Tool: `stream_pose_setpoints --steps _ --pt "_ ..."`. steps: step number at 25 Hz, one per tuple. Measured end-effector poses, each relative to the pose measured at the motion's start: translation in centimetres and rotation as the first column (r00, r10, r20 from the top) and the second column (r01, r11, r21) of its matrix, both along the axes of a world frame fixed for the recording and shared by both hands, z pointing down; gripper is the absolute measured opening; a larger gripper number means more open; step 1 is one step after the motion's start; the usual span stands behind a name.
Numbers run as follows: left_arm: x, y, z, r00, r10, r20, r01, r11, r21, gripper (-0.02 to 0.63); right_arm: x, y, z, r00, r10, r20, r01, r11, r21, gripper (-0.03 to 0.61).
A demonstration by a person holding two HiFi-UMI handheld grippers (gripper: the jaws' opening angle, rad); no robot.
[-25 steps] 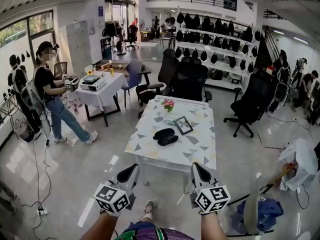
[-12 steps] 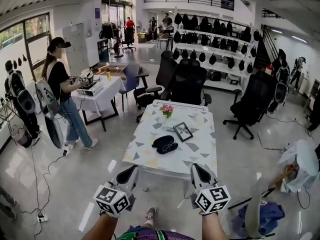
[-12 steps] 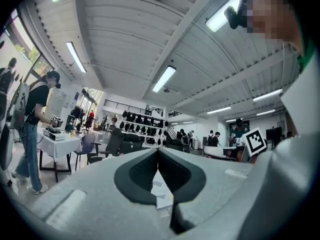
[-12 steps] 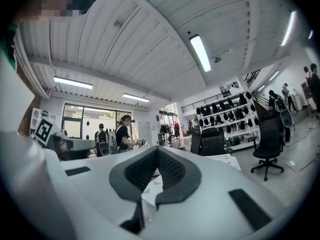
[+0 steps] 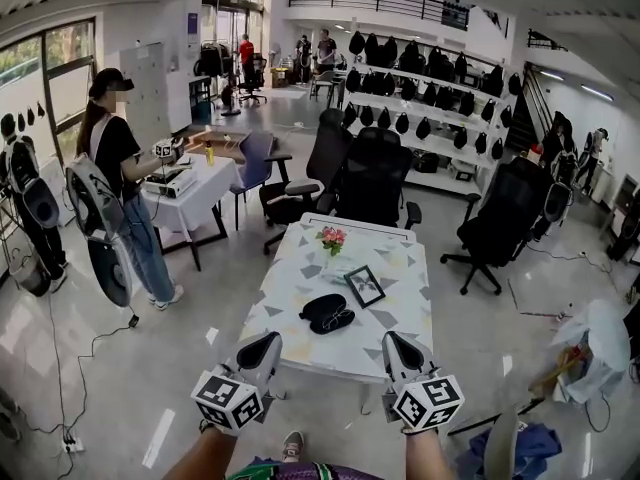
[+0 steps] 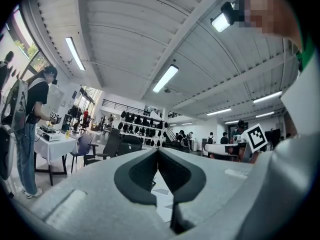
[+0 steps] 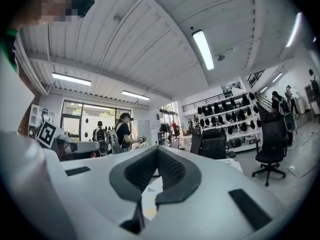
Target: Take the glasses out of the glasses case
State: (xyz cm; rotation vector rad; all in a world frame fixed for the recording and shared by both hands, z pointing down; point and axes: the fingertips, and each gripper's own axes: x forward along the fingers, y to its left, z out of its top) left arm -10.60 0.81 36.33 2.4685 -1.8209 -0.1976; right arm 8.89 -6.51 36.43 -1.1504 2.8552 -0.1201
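A black glasses case [image 5: 327,313] lies closed on the white patterned table [image 5: 290,333], near its middle. My left gripper [image 5: 262,349] is held level short of the table's near edge, jaws shut with nothing between them. My right gripper [image 5: 401,347] is beside it at the same distance from the table, also shut and empty. In the left gripper view the tips [image 6: 158,150] meet in front of the room. In the right gripper view the tips [image 7: 157,149] meet likewise. The case is a good way ahead of both grippers.
On the table stand a small framed picture [image 5: 365,285] and a pot of pink flowers [image 5: 331,239]. Black office chairs [image 5: 372,178] stand behind the table. A person with a backpack [image 5: 112,188] stands at a side table [image 5: 190,190] to the left. Shelves of black bags [image 5: 430,88] line the back.
The table and case have come nearer in the head view as both grippers moved forward together. The person at the left has shifted along the side table.
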Motion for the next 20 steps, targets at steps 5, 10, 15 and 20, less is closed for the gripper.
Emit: stream_pose_setpoints --steps 5,10,15,20 --pt "-2.1 -3.7 -0.4 1.000 0.010 0.003 -0.010 1.000 -0.001 0.017 -2.3 -3.3 -0.7 1.000 0.001 -0.006 -0.001 1.000 0.009 0.003" --pt "-4.9 -7.0 -0.5 1.000 0.012 -0.008 -0.012 1.000 -0.004 0.017 -4.5 -6.2 -1.0 1.000 0.009 -0.012 -0.009 1.000 0.007 0.003" --pt "-6.5 -10.0 -0.3 0.999 0.033 0.009 -0.033 0.999 -0.002 0.017 -6.1 -8.8 -1.0 0.999 0.030 -0.016 -0.030 1.000 0.003 0.003" --pt "-7.6 -12.0 -0.4 0.996 0.081 0.029 -0.081 0.997 0.006 0.017 -7.8 -10.7 -1.2 0.998 0.066 0.009 -0.066 0.998 0.001 0.003"
